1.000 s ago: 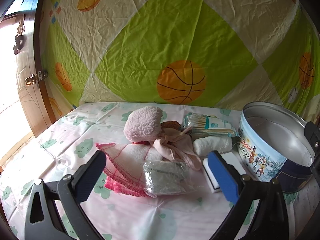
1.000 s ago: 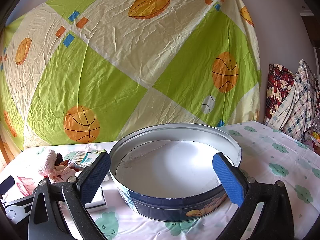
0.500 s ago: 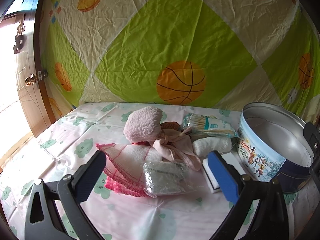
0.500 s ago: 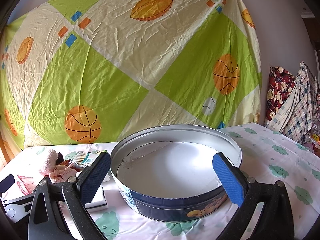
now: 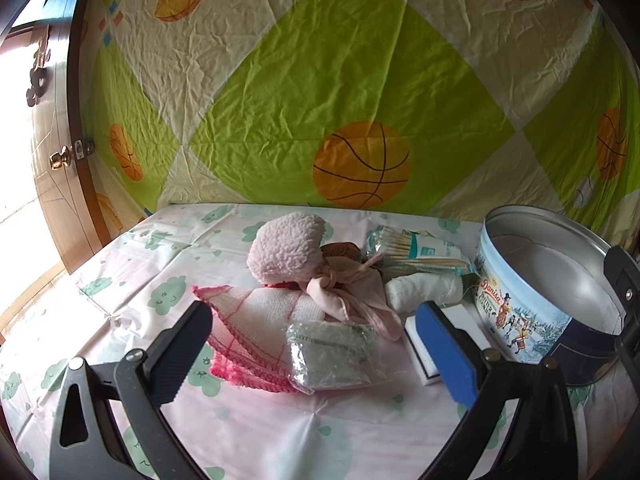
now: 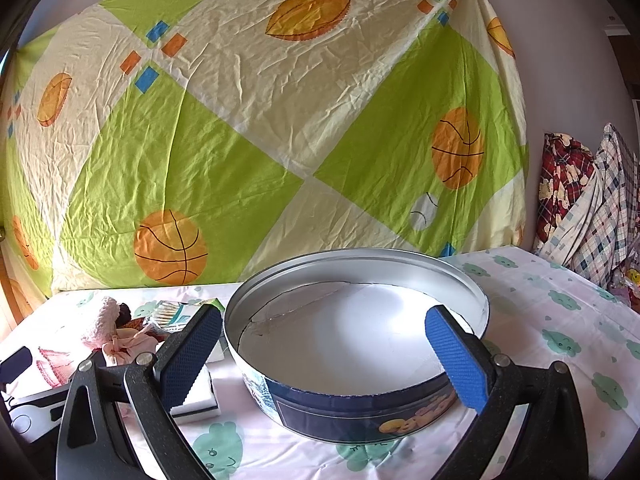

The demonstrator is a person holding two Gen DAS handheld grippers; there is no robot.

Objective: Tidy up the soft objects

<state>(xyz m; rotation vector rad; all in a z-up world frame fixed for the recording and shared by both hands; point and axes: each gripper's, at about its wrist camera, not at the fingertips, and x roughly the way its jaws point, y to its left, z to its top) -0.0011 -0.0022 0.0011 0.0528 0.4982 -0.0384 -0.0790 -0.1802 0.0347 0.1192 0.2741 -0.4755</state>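
A heap of soft things lies on the table: a fluffy pink ball [image 5: 286, 246], a pink knotted cloth [image 5: 348, 292], a pink-edged washcloth [image 5: 256, 328], a wrapped grey cloth pack [image 5: 330, 356], a white rolled towel [image 5: 424, 290] and a white sponge [image 5: 424, 356]. An open, empty round cookie tin [image 6: 356, 344] stands to their right. My left gripper [image 5: 316, 354] is open and empty, just before the wrapped pack. My right gripper [image 6: 326, 354] is open and empty, over the tin's near rim.
A pack of cotton swabs [image 5: 416, 246] lies behind the rolled towel. A patterned sheet [image 6: 280, 128] hangs behind the table. A wooden door [image 5: 52, 160] stands at the left. Plaid clothes [image 6: 584, 204] hang at the far right.
The right wrist view has shifted slightly, the tin sitting a little lower and nearer. The left gripper and the heap have not visibly moved.
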